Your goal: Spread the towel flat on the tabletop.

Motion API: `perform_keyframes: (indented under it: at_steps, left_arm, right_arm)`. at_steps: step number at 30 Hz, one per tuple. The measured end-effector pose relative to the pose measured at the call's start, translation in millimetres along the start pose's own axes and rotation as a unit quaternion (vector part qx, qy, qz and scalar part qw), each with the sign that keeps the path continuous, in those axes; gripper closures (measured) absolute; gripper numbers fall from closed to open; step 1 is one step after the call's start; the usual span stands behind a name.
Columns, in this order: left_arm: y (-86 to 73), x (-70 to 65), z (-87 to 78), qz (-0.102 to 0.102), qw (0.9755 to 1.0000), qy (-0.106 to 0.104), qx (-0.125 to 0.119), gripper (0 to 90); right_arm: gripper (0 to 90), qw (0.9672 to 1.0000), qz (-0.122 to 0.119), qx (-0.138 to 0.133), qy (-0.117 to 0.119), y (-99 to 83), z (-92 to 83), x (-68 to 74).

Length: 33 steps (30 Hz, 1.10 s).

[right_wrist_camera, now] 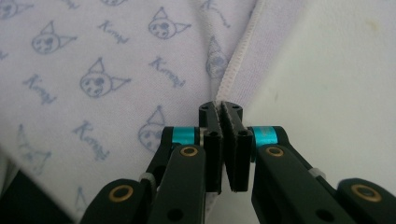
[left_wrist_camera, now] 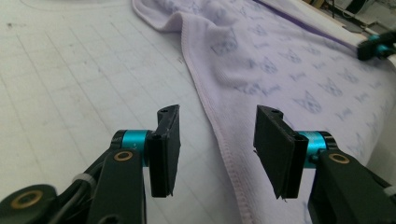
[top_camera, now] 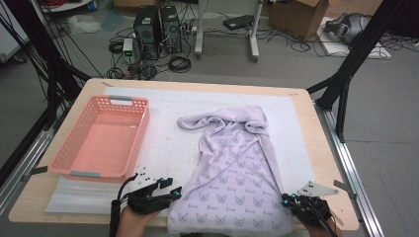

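Towel (top_camera: 232, 182) print reads maybe "Kuromi", blurry. Right gripper (right_wrist_camera: 223, 109) clamps towel hem; left gripper (left_wrist_camera: 217, 140) hovers low, jaws apart over hem, gripping nothing.

Between the parted jaws of the left gripper (left_wrist_camera: 217, 149) lies bare white gridded mat (left_wrist_camera: 84, 84), crossed only by the stitched hem of the lilac printed towel (left_wrist_camera: 280, 70), which runs through the gap and spreads off past the right-hand jaw. Beyond the left-hand jaw the mat stays open and flat. Further that way stands the pink slotted plastic basket (top_camera: 101, 138), a walled obstacle. The right gripper (right_wrist_camera: 223, 116) has no gap: its jaws pinch the towel's hem, with bare mat to one side.
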<state>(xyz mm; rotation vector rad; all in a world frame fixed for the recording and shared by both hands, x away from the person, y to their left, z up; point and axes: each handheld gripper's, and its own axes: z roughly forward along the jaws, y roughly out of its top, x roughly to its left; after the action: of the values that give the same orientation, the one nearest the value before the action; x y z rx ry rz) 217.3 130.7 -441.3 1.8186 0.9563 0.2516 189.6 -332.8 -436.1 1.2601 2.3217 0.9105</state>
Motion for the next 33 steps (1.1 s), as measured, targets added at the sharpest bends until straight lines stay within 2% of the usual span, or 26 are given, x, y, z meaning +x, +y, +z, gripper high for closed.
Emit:
perform_keyframes:
  at_steps: [4, 5, 6, 7, 8, 9, 10, 11, 13, 14, 15, 16, 17, 18, 19, 21, 23, 24, 28, 32, 33]
  left_arm:
    - [9.7, 7.0, 9.7, -0.005, 1.0000, -0.003, -0.003, 49.0]
    - [12.1, 8.6, 12.5, -0.006, 1.0000, -0.003, -0.003, 48.7]
    - [14.5, 10.5, 15.6, -0.007, 1.0000, -0.003, -0.003, 48.1]
    - [17.4, 12.4, 20.0, -0.011, 0.9999, -0.003, -0.003, 46.6]
    - [19.2, 13.6, 22.7, -0.013, 0.9999, -0.004, -0.002, 46.5]
    - [24.5, 18.6, 30.6, -0.013, 0.9999, -0.006, 0.001, 46.5]
    - [24.5, 18.6, 30.6, -0.013, 0.9999, -0.006, 0.001, 46.6]
    - [27.5, 21.2, 36.2, -0.016, 0.9998, -0.007, 0.003, 46.7]
    - [34.4, 26.7, 49.6, -0.018, 0.9997, -0.011, 0.015, 46.7]
    - [42.0, 31.9, 65.2, -0.025, 0.9994, -0.010, 0.022, 47.1]
    - [42.0, 31.9, 65.2, -0.025, 0.9994, -0.010, 0.022, 47.2]
    - [50.1, 37.6, 79.8, -0.023, 0.9993, 0.006, 0.028, 48.0]
    - [50.1, 37.6, 79.8, -0.023, 0.9993, 0.006, 0.028, 48.8]
    - [54.3, 40.5, 87.4, -0.024, 0.9990, 0.010, 0.035, 49.0]
    - [56.2, 42.4, 93.4, -0.029, 0.9992, 0.015, 0.025, 49.6]
    - [63.2, 46.3, 104.3, -0.035, 0.9987, 0.014, 0.034, 49.6]
    - [70.3, 48.1, 112.3, -0.038, 0.9987, 0.019, 0.027, 49.4]
    - [73.8, 48.6, 115.6, -0.042, 0.9987, 0.021, 0.020, 49.0]
    - [84.4, 47.7, 134.1, -0.046, 0.9976, 0.028, 0.044, 46.2]
    - [85.2, 38.3, 152.4, -0.032, 0.9960, 0.039, 0.073, 43.6]
    - [84.5, 34.3, 155.3, -0.016, 0.9958, 0.049, 0.075, 43.6]
  right_arm:
    - [85.3, 0.9998, 0.003, 0.006, 0.016, -6.8, -7.5, -2.7]
    - [81.0, 0.9998, 0.001, 0.001, 0.019, -6.9, -8.3, -3.7]
    - [71.8, 0.9998, 0.000, -0.005, 0.019, -5.7, -8.4, -4.7]
    - [64.0, 0.9994, 0.009, -0.028, 0.020, 0.0, -6.1, -10.5]
    - [61.7, 0.9990, 0.011, -0.038, 0.020, 2.5, -5.3, -12.6]
    - [61.2, 0.9985, 0.014, -0.049, 0.019, 6.1, -4.1, -15.3]
    - [61.2, 0.9985, 0.014, -0.049, 0.019, 6.1, -4.1, -15.3]
    - [60.3, 0.9977, 0.019, -0.062, 0.019, 12.9, -1.2, -19.9]
    - [60.4, 0.9974, 0.019, -0.067, 0.017, 16.0, 0.9, -22.5]
    - [60.5, 0.9972, 0.019, -0.071, 0.016, 20.9, 5.1, -27.4]
    - [60.5, 0.9972, 0.019, -0.071, 0.016, 20.9, 5.1, -27.4]
    - [60.7, 0.9969, 0.022, -0.073, 0.018, 23.8, 9.3, -32.5]
    - [60.7, 0.9969, 0.022, -0.073, 0.018, 23.8, 9.3, -32.5]
    - [60.9, 0.9968, 0.023, -0.074, 0.020, 25.5, 12.5, -36.6]
    - [61.0, 0.9968, 0.024, -0.074, 0.021, 25.9, 13.3, -38.0]
    - [61.2, 0.9967, 0.022, -0.076, 0.021, 25.9, 14.0, -40.0]
    - [61.3, 0.9967, 0.023, -0.075, 0.020, 24.5, 13.1, -40.5]
    - [61.3, 0.9967, 0.022, -0.075, 0.021, 23.7, 12.8, -40.7]
    - [61.3, 0.9969, 0.021, -0.074, 0.019, 22.1, 10.7, -41.2]
    - [61.2, 0.9961, 0.026, -0.082, 0.016, 21.8, 6.7, -43.8]
    - [61.1, 0.9960, 0.027, -0.084, 0.016, 21.4, 6.3, -44.4]
